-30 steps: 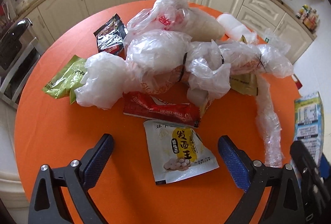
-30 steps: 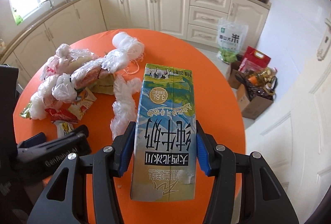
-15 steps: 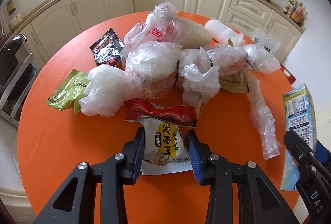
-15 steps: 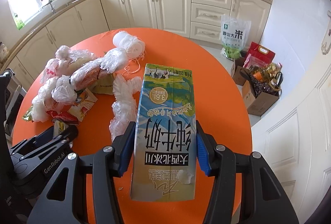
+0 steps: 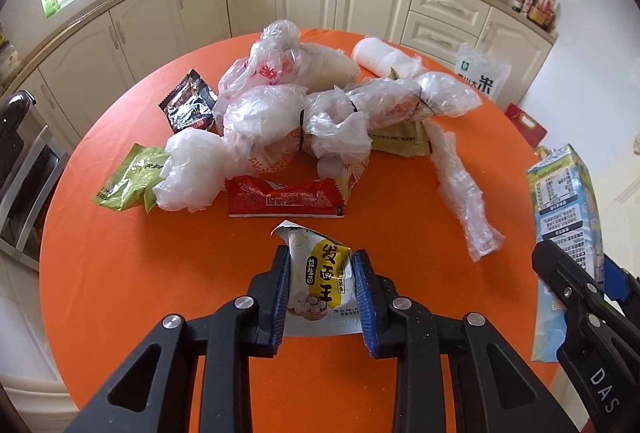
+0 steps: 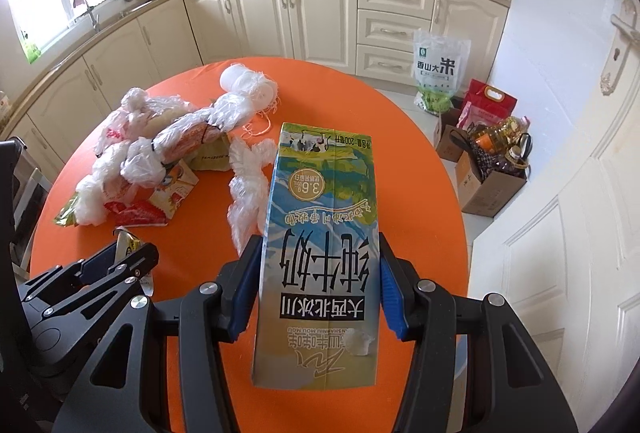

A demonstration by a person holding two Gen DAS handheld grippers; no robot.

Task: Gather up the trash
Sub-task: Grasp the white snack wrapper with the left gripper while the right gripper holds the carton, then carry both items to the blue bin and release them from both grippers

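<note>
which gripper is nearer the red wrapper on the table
Left. The left gripper, shut on the white and yellow packet, sits just in front of the red wrapper. The right gripper holds the milk carton off to the right, farther away.

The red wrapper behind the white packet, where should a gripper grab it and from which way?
The red wrapper lies flat and long across the orange table, a little puffed in the middle. Probably best to come from above, fingers closing across its narrow width at that raised, creased middle. Its near edge looks free; plastic bags crowd and overlap the far edge.
</note>
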